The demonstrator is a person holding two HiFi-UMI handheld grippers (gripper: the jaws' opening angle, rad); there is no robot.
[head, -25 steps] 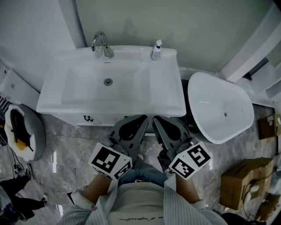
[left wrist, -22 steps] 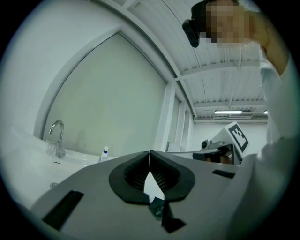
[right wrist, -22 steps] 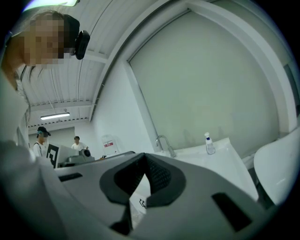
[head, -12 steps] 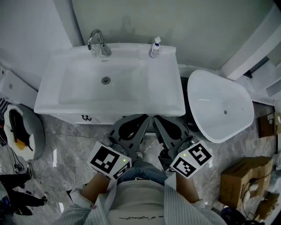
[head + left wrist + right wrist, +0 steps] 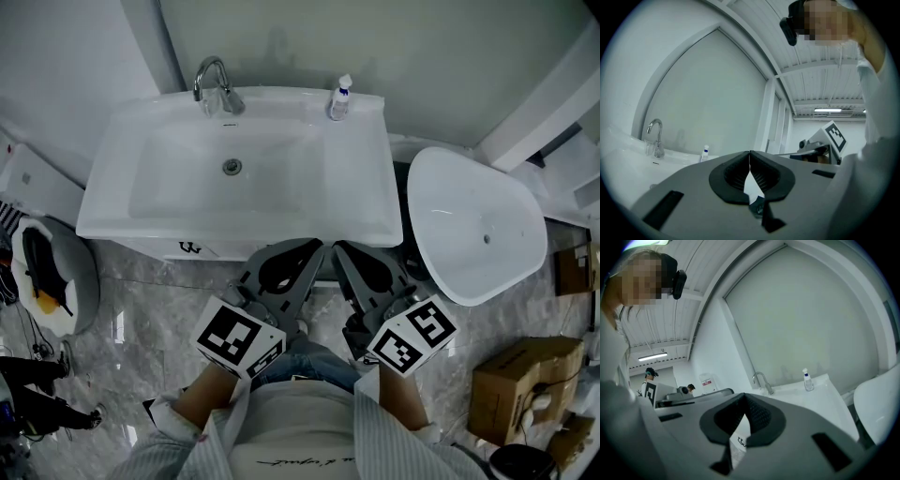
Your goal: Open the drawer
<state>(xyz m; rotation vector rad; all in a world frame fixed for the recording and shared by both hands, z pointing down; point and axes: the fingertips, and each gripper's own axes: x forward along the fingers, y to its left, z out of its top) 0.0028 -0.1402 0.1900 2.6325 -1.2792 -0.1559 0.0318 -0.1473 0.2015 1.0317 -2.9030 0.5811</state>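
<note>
A white vanity with a basin [image 5: 234, 202] stands against the wall. The drawer front [image 5: 202, 249] shows as a narrow white strip with a small dark logo under the basin's front edge. My left gripper [image 5: 317, 247] and right gripper [image 5: 339, 247] sit side by side just in front of the vanity's right part, tips close to its front edge. Both are shut with nothing between the pads. In the left gripper view the left gripper [image 5: 750, 154] has its jaws meeting at the tip. The right gripper [image 5: 744, 397] looks the same, and the logo [image 5: 740, 441] shows below its closed tips.
A faucet [image 5: 214, 82] and a small pump bottle [image 5: 339, 97] stand at the back of the basin. To the right a white oval tub [image 5: 478, 230] stands close beside the vanity. A cardboard box [image 5: 520, 384] sits on the marble floor at right, a black-and-white bag [image 5: 42, 277] at left.
The head camera's framing has shifted slightly. Both grippers stay shut in the same place in front of the vanity.
</note>
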